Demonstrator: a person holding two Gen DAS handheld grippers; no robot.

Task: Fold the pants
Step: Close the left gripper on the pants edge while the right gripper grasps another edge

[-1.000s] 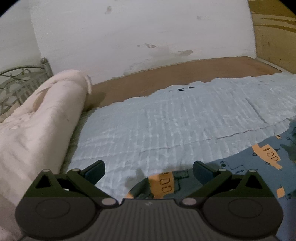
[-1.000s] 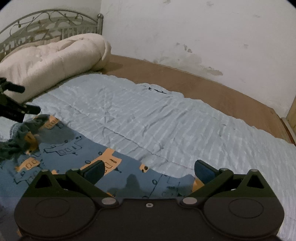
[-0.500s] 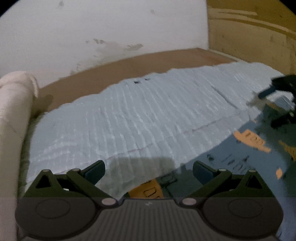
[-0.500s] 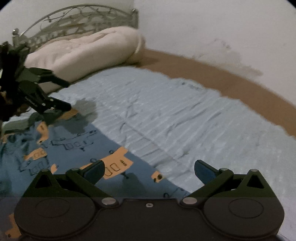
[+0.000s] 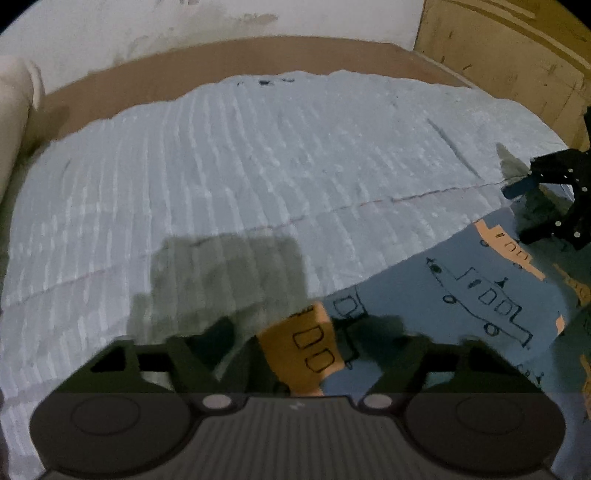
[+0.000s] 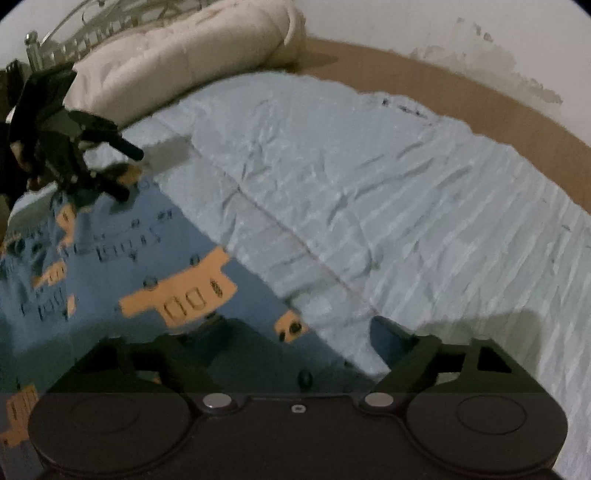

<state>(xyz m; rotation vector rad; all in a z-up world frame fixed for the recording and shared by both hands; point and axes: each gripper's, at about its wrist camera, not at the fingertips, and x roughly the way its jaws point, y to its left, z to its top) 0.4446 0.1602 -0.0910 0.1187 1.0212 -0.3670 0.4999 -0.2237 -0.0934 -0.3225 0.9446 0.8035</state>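
- A pair of blue pants (image 5: 476, 295), printed with orange and outlined vehicles, lies spread on a pale blue ribbed bedsheet (image 5: 258, 166). The sheet covers a bed set against a scuffed white wall (image 6: 406, 26).
- The pants' far edge runs as one long line across the bed, and a gripper sits at each end of it. Both grippers point downward over this edge. By my reading, the coming pinch depends on that edge.
- The left gripper (image 5: 306, 339) has an orange-printed corner of the pants between its fingers. Its jaws have just been closing and stand partly open. The pads do not yet seem to press the cloth.
- The right gripper (image 6: 295, 336) straddles the pants' edge where it meets the sheet. Blue cloth lies between its fingers. Its jaws have also just been closing and are still fairly wide, gripping nothing.
- Each gripper is nearest its own end of the pants, so neither needs to cross over.
- The left wrist view shows a wooden panel (image 5: 498, 48) at the far right, and the right gripper from outside.
- Only the right wrist view shows a rolled cream quilt (image 6: 177, 55) and a metal headboard (image 6: 55, 44). It also shows the left gripper from the side, low over the cloth.
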